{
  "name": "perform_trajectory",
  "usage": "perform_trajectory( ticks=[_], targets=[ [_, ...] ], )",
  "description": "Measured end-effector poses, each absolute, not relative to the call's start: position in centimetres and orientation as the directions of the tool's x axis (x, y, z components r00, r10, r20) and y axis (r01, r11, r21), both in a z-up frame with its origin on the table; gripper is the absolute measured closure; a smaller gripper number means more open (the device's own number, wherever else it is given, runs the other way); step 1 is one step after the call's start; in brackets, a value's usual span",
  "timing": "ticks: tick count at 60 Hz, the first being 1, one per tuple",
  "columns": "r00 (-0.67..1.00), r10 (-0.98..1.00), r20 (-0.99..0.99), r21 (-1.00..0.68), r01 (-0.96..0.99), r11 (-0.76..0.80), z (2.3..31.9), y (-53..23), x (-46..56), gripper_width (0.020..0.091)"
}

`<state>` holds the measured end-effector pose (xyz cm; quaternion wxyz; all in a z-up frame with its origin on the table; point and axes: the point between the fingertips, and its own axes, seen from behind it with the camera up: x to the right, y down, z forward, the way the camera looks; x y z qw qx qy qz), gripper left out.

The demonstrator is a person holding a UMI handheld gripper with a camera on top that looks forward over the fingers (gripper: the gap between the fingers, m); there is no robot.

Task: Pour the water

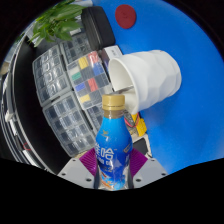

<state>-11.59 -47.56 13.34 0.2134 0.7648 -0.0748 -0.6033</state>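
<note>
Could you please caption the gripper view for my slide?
Gripper shut on blue bottle, white cup tipped just beyond.

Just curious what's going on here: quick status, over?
Gripper shut on blue bottle, cap on. White cup tipped on its side just beyond. Clear organizer box beside it, not blocking.

Blue bottle (112, 150) between fingers (80, 160) (tilted white cup (148, 75) beyond)

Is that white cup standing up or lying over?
Tipped: the white cup lies on its side, its open mouth facing the bottle between the gripper fingers.
</note>
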Motion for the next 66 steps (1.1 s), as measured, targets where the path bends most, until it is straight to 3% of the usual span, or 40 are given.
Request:
perform_trajectory(
  ticks=[12,22,32,42,53,66],
  targets=[
    [0.266,-0.193,-0.944,0.256,0.226,-0.94,14.1,-48.1,-11.0,0.0717],
    [0.161,0.251,-0.954,-0.185,0.339,-0.922,17.9,-46.4,-10.6,0.0714],
    [0.003,0.639,-0.769,-0.601,0.337,-0.725,23.6,-41.9,-11.1,0.0715],
    [-0.009,0.914,-0.406,-0.883,0.26,-0.39,26.2,-34.9,-11.9,0.0713],
    [0.088,0.994,-0.058,-0.967,0.241,-0.078,23.3,-25.7,-12.4,0.0704],
    [0.092,0.995,0.026,-0.955,0.295,-0.002,15.6,-20.3,-12.9,0.0707]
  ],
)
